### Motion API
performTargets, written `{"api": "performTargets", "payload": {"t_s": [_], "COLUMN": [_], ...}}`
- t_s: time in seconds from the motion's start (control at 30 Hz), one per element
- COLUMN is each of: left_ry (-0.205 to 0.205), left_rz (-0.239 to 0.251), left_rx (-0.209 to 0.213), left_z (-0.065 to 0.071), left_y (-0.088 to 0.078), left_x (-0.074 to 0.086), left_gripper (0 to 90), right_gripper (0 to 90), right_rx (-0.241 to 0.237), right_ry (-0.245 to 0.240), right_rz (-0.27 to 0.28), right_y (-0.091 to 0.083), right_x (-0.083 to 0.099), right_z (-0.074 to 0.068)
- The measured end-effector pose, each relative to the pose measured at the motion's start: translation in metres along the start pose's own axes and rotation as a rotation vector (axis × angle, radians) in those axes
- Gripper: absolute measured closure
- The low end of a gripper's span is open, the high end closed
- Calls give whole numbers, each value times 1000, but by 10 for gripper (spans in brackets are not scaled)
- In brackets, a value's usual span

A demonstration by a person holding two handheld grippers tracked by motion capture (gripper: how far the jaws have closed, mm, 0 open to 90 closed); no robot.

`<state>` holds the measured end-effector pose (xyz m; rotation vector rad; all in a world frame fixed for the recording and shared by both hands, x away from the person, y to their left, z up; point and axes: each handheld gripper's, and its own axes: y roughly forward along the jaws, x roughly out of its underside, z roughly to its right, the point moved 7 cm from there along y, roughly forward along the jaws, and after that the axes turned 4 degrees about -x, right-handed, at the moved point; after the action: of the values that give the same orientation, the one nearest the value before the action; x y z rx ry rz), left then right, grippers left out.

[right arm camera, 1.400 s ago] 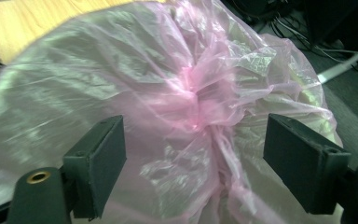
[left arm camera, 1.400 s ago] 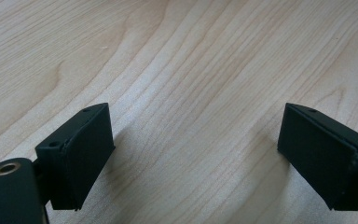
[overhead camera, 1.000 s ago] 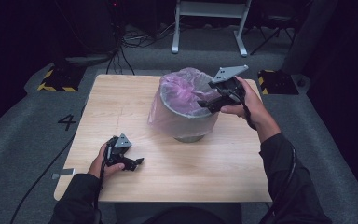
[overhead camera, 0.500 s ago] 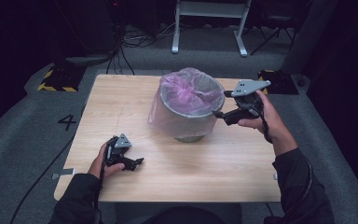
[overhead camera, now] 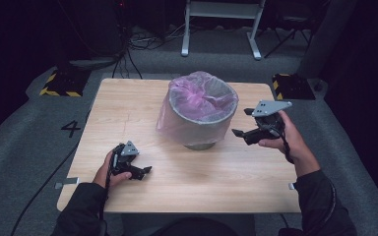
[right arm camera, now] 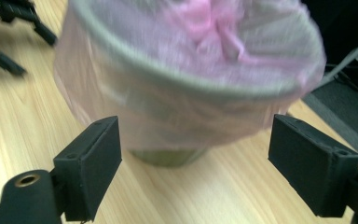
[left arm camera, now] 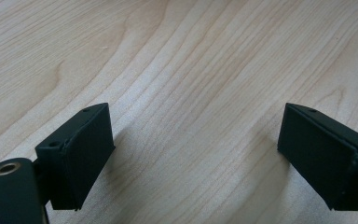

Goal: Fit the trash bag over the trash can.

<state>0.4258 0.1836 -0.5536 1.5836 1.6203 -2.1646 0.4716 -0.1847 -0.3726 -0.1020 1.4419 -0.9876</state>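
Observation:
A grey round bin (overhead camera: 199, 125) lined with a pink plastic bag (overhead camera: 202, 93) stands at the middle of the wooden table (overhead camera: 128, 113). The bag's edge hangs over the rim. My right gripper (overhead camera: 241, 123) is held just right of the bin, apart from it, with its jaws open and empty. In the right gripper view my right gripper (right arm camera: 193, 128) points at the bin (right arm camera: 168, 112), which lies beyond the fingertips. My left gripper (overhead camera: 145, 171) rests on the table near its front left; in the left gripper view my left gripper (left arm camera: 193, 135) is open over bare wood.
Grey carpet surrounds the table, with a "4" mark (overhead camera: 71, 129) on the left. Yellow-and-black striped blocks (overhead camera: 61, 83) (overhead camera: 293, 86) sit by the far corners. A white frame's legs (overhead camera: 221, 27) and cables lie behind. The left gripper (right arm camera: 9, 28) appears at the right gripper view's top left.
My right gripper has moved from above the bin's right rim out to the right and downward, to beside the bin. The left gripper has stayed in place.

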Motion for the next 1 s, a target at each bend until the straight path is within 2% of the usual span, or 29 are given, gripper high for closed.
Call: {"api": "performTargets", "payload": {"t_s": [0.17, 0.37, 0.47, 0.83, 1.0], "left_ry": [0, -3, 1, -6, -6], "left_rz": [0, 0, 0, 0, 0], "left_rx": [0, 2, 0, 0, 0], "left_z": [0, 0, 0, 0, 0], "left_y": [0, 0, 0, 1, 1], "left_x": [0, 0, 0, 0, 0], "left_gripper": [104, 104, 104, 99, 99], "right_gripper": [165, 166, 166, 166, 166], "right_rx": [31, 33, 46, 70, 65], "right_ry": [-17, 19, 12, 33, 58], "right_rz": [-75, -142, -191, -242, -233], "right_y": [9, 22, 27, 27, 28], "right_x": [28, 68, 86, 128, 151], "right_z": [-3, -7, -8, -8, -8]}}
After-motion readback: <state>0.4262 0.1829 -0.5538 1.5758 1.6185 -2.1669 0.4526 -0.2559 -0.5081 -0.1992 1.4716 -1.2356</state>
